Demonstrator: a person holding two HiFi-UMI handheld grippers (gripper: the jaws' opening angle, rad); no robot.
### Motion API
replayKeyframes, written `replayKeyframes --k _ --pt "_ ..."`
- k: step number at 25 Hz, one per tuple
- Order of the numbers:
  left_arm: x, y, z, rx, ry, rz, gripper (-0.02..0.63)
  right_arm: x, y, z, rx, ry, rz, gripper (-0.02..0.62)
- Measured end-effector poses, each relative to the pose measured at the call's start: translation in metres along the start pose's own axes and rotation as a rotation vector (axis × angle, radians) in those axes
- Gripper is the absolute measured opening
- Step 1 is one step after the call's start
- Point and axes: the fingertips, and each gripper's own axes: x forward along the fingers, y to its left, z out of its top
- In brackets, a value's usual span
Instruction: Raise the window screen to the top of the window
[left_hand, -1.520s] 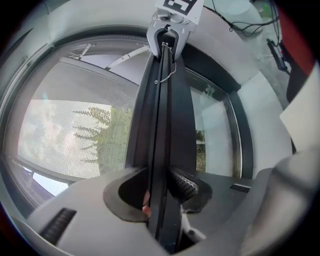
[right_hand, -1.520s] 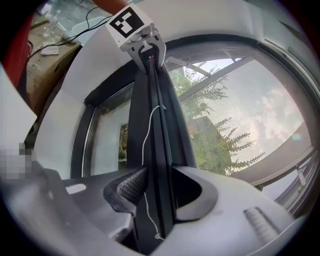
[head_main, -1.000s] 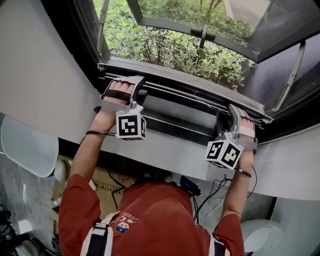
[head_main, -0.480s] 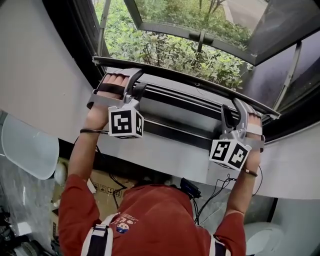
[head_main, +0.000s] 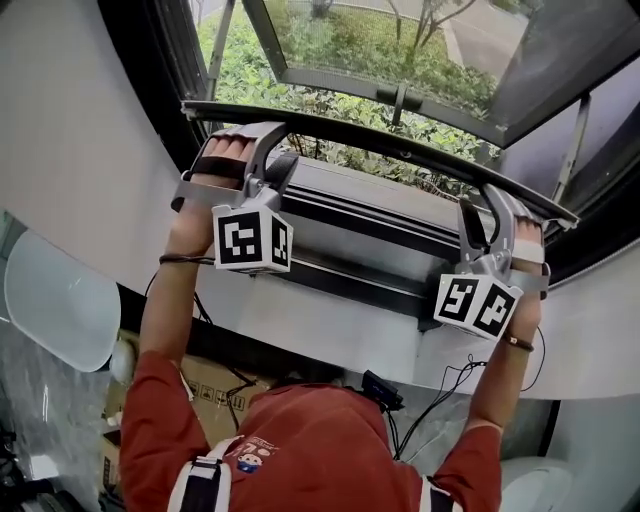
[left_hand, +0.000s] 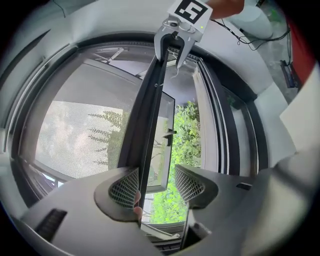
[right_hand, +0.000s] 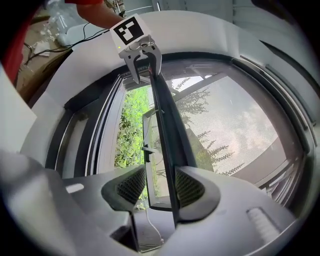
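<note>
The window screen's dark bottom bar (head_main: 400, 150) spans the window opening, a little above the sill tracks (head_main: 360, 235). My left gripper (head_main: 262, 165) straddles the bar's left end, and my right gripper (head_main: 487, 215) straddles its right end. In the left gripper view the bar (left_hand: 150, 110) passes between the jaws of my left gripper (left_hand: 156, 186) and lies against the left pad, with a gap to the other pad. The right gripper view mirrors this: the bar (right_hand: 167, 125) rests on the right pad of my right gripper (right_hand: 160, 187). Grey mesh (left_hand: 80, 135) stretches away from the bar.
Beyond the screen an outer glass sash (head_main: 400, 50) is swung open over green shrubs (head_main: 330, 100). White wall (head_main: 80, 150) flanks the dark window frame on both sides. Below the sill are cables (head_main: 440, 390) and cardboard boxes (head_main: 215, 375).
The screen bar has risen from just above the sill tracks, opening a gap beneath it. Both grippers have moved up with the bar.
</note>
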Motion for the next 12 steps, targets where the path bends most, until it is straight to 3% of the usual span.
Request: replayKeyframes --k 5,12 --pt "0.0 0.046 0.007 -0.008 -0.011 0.051 0.227 0.002 -0.048 0.009 -0.02 -0.011 -0.043 0.19" --pt "-0.001 0.054 0.009 0.011 -0.022 0.105 0.227 0.0 -0.052 0.009 -0.034 -0.016 -0.101 0.19"
